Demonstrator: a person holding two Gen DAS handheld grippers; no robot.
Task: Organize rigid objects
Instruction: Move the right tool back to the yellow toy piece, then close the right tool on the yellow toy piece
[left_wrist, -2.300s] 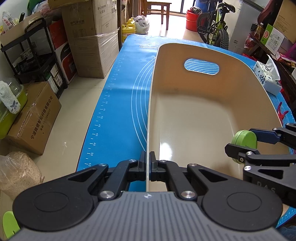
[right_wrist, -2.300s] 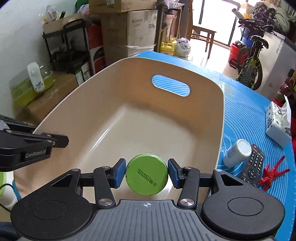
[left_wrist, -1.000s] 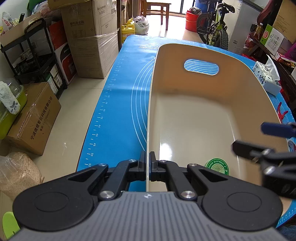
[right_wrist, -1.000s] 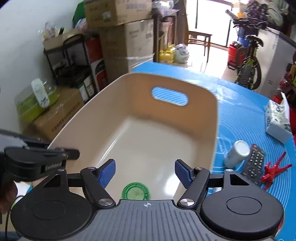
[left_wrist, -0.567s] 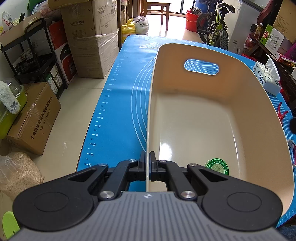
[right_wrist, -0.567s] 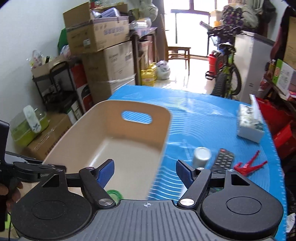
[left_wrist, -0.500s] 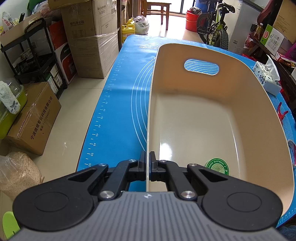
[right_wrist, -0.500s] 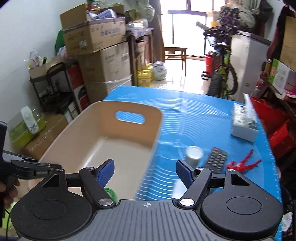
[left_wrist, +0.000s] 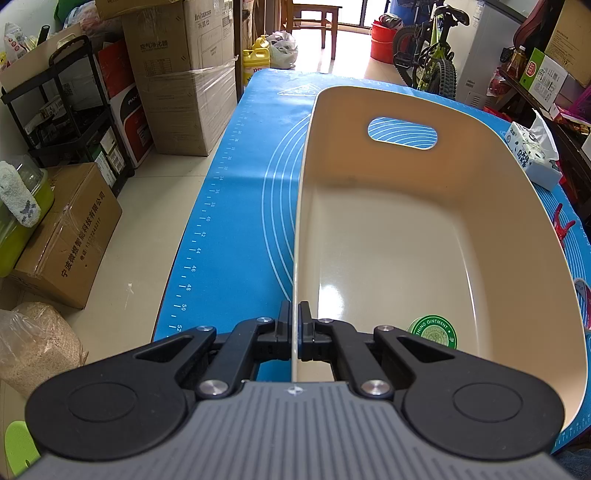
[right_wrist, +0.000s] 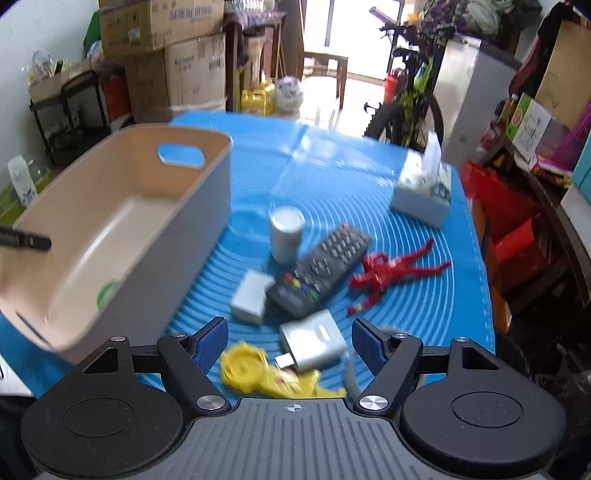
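Left gripper (left_wrist: 295, 328): fingers pressed onto the near left rim of the beige bin (left_wrist: 509, 206), 1 finger inside the wall, 1 outside, pinching it at bottom centre of the left view. Green tin (left_wrist: 432, 331) lies flat on the bin floor, near end, lower right of centre in that view, label up; in the right view only a green patch of it shows inside the bin at left. Bin sits on the blue mat (left_wrist: 236, 206) covering the tabletop, handle cutout in its far wall. Right gripper (right_wrist: 290, 341): fingers spread wide, nothing between them, hovering above the loose items at bottom centre of the right view; that frame is motion-blurred. Under and ahead of it on the mat: yellow toy (right_wrist: 255, 373) at bottom centre, silver adapter (right_wrist: 314, 341) just right of it, small white box (right_wrist: 249, 297) touching the near end of the black remote (right_wrist: 319, 273), white cylinder (right_wrist: 286, 234) upright just beyond the remote's far end, red figure (right_wrist: 388, 275) lying right of the remote, tissue box (right_wrist: 423, 192) further back at upper right. All of these are outside the bin, to its right. Tip of the left gripper shows as a dark bar at the left edge of the right view, at the bin rim.
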